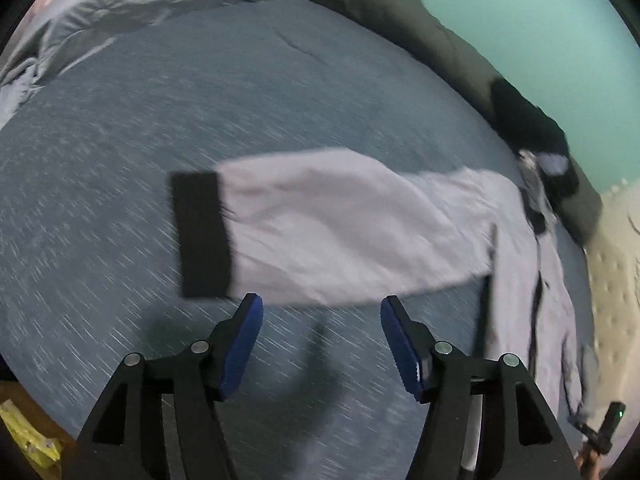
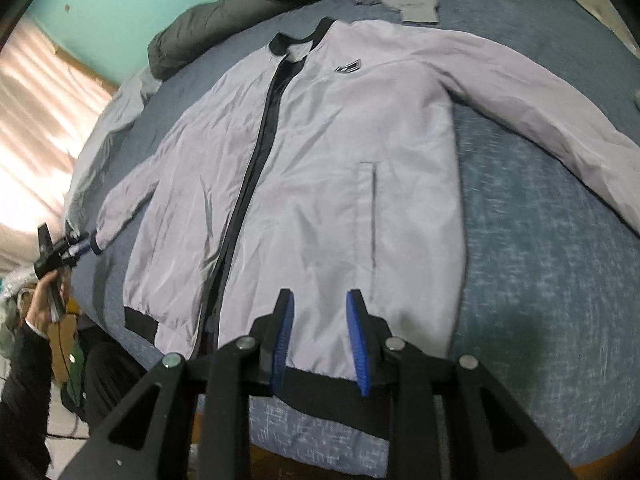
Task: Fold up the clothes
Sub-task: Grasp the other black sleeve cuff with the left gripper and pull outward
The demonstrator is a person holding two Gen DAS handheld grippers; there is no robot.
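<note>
Lying flat and face-up on the blue-grey bed cover (image 2: 532, 248), the pale grey zip-front jacket (image 2: 320, 152) stretches away from the right gripper (image 2: 320, 300), its black hem band (image 2: 320, 392) directly beneath the blue pads — the jaws stand a little apart with nothing pinched, above the cloth. Beyond the collar (image 2: 300, 40) an olive-green duvet roll (image 2: 208, 28) and loose dark and grey garments (image 2: 412, 0) crowd the far edge of the bed. A small dark chest badge (image 2: 348, 67) sits beside the zip (image 2: 256, 152); any lettering on it is too blurred to read. Left of that claw, the left gripper (image 2: 86, 246) appears at the sleeve end, held in a hand (image 2: 40, 304) off the bed's edge.

From the left wrist view, the left gripper (image 1: 322, 306) is spread wide and empty; just ahead of its tips lies the sleeve (image 1: 340, 224) with its black cuff (image 1: 202, 234) — not touched. Bare cover spreads ahead and to the left; a rumpled grey sheet (image 1: 100, 12) borders the far corner. To the right the bed ends near a cream wall (image 1: 616, 272), with a teal wall (image 1: 520, 20) behind
</note>
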